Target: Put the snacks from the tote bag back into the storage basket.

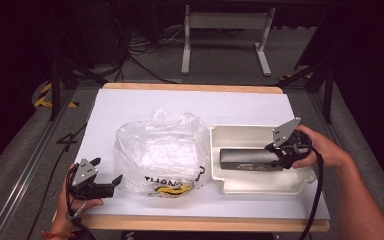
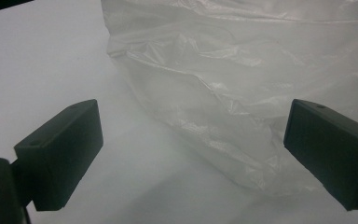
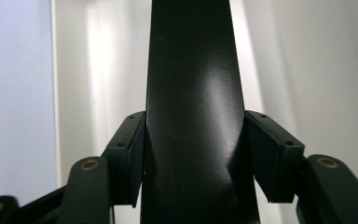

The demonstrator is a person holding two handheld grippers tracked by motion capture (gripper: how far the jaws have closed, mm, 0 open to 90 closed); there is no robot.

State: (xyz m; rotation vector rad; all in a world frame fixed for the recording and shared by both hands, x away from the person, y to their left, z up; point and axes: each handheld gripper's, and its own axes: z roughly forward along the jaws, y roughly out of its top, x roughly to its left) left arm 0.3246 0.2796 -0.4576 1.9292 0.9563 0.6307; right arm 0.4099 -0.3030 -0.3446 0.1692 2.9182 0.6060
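At the near edge of the table (image 1: 130,107), I hold my left tool (image 1: 106,176) low on the white sheet, its jaws standing wide apart with nothing between them. In the left gripper view that left tool (image 2: 193,154) faces the crumpled skin of the clear plastic bag (image 2: 242,88), just beside it but not touching; I judge it waits there to catch the bag's edge or steady it when the load arrives.

The clear plastic bag (image 1: 160,152) sits slumped in the middle of the table, dark lettering and something yellow showing along its near side. Which way its mouth faces I cannot tell.

To its right lies the shallow white tray (image 1: 260,185), just beside the bag. Along the tray lies the long black box (image 1: 247,159), and my right tool (image 1: 280,157) is clamped on its right-hand end, hand angled down over the rim. The right gripper view makes the reason plain: both pads (image 3: 126,156) press flat against the narrow sides of the black box (image 3: 193,116), a grip across the slim width that keeps the length running straight ahead, easy to steer. The box appears low in the tray, though contact with the floor is hidden.

Beyond the far edge, cables trail over a dark floor (image 1: 220,55).
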